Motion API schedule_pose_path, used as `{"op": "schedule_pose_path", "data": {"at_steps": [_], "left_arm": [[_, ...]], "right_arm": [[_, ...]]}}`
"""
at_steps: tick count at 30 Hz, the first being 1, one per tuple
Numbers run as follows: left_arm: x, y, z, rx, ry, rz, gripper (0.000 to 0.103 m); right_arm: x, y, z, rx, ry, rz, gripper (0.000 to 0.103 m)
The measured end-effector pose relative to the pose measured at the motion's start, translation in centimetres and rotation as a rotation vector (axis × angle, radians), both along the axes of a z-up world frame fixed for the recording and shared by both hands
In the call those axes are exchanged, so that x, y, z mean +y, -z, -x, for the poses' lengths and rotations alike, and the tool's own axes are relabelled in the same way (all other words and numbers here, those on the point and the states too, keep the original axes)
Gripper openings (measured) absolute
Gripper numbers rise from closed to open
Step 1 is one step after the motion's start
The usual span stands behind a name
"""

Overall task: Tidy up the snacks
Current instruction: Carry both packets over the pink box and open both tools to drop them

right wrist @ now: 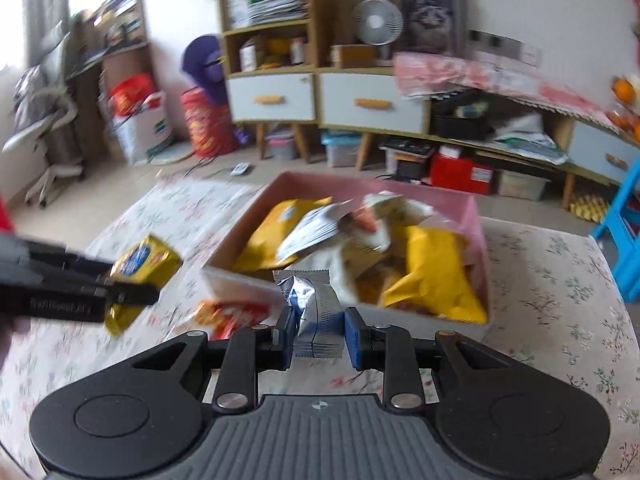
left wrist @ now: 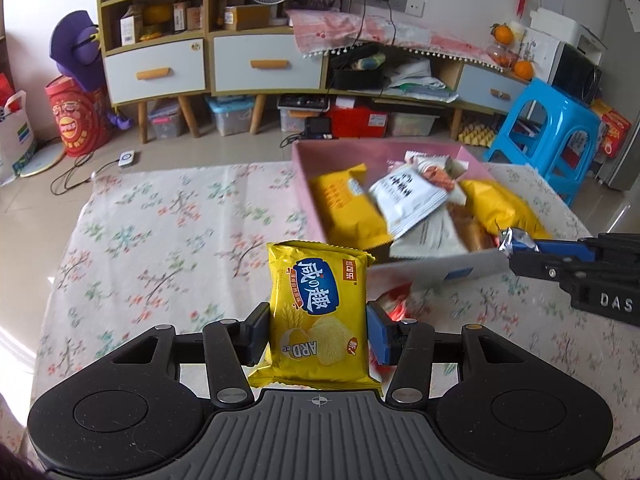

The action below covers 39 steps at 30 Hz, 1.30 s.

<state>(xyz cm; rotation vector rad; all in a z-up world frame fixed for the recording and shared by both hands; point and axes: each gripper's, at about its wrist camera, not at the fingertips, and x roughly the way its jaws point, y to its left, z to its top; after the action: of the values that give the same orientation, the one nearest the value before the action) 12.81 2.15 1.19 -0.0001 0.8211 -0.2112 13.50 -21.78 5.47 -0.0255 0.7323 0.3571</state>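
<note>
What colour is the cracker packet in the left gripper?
Yellow with a blue logo; the cracker packet shows best in the left wrist view.

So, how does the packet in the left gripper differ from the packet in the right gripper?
The yellow cracker packet is bright yellow with a blue logo; the silver packet is plain foil. The yellow cracker packet looks wider and fills the left gripper; the silver packet looks narrower and crumpled at its top in the right gripper. Both are held upright, near the pink box.
</note>
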Motion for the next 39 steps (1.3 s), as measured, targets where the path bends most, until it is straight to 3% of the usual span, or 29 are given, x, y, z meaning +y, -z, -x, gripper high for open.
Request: {"op": "schedule_pose_path", "data": {"at_steps": [10, 14, 23, 33, 36, 39], "left_arm": [[-2.8, -0.4, -3.5, -0.020, -0.019, 0.033, 0.047], [-3.5, -0.9, -5.4, -0.038, -0.022, 0.059, 0.047], [-6.0, -0.2, -10.7, -0.045, -0.005, 0.029, 0.047], [-8.4, 1.2, -14.2, -0.046, 0.000, 0.006, 0.048], [-8.5, 1.4, -14.5, -0.060, -0.010, 0.025, 0.051], [-8.6, 1.4, -14.7, -0.061, -0.010, 0.031, 0.061]], "right_arm": [[-1.8, 0.8, -3.6, 0.022, 0.139, -0.054, 0.014], [-1.7, 1.3, -4.5, 0.029, 0.145, -0.061, 0.014], [-1.8, 1.7, -5.1, 0.032, 0.127, -0.083, 0.015], [-3.3, 1.2, -5.2, 0.008, 0.173, -0.139, 0.037], [-3.8, 1.1, -5.4, 0.001, 0.193, -0.150, 0.043], [-4.1, 1.2, -5.7, 0.002, 0.201, -0.154, 0.046]]}}
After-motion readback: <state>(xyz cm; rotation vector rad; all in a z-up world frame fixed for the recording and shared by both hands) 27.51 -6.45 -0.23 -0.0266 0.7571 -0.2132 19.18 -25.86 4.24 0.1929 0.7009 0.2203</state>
